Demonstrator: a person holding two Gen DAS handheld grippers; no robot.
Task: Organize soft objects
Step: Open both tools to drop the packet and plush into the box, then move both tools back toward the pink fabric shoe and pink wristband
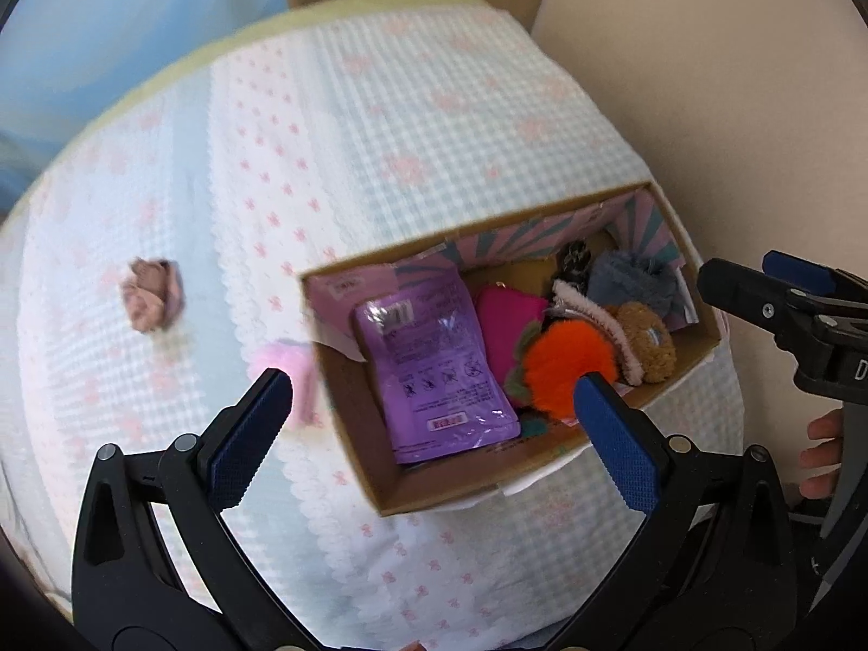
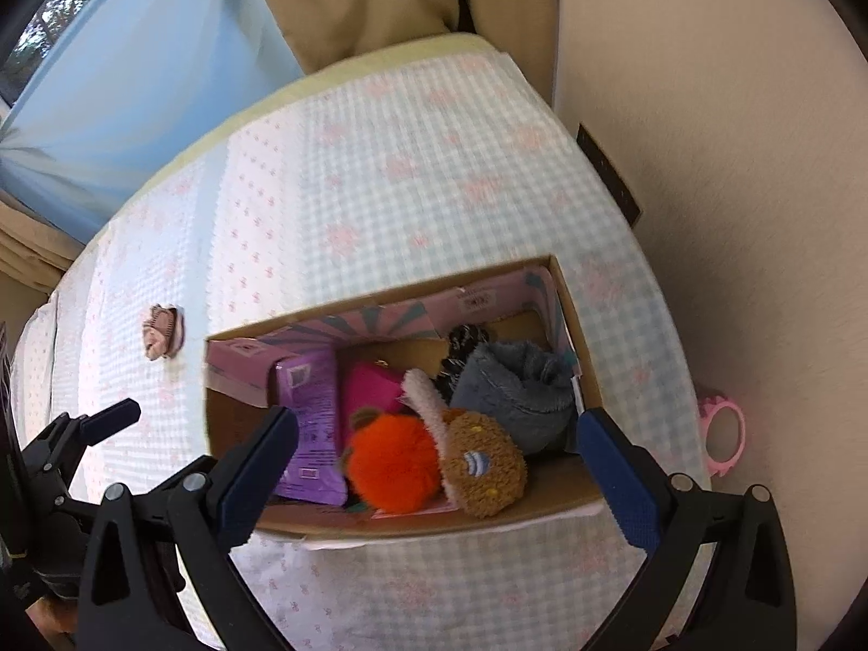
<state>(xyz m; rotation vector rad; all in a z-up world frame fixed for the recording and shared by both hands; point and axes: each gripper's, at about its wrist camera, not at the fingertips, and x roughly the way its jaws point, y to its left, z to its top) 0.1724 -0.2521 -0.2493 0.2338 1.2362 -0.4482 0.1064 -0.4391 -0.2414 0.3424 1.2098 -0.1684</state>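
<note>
Both grippers point steeply down over a cardboard box (image 2: pixel 575 325) on a bed covered with a pale blue-and-pink quilt (image 1: pixel 380 125); the left gripper (image 1: pixel 434 396) and the right gripper (image 2: pixel 439 434) stand spread wide with nothing between their blue pads. The box holds an orange pompom (image 2: pixel 393 461), a brown plush (image 2: pixel 485 474), a grey-blue fleece item (image 2: pixel 515 385), a magenta soft piece (image 2: pixel 369 388) and a purple packet (image 1: pixel 434 369). A small pinkish-brown soft object (image 1: pixel 151 295) lies apart on the quilt, left of the box.
</note>
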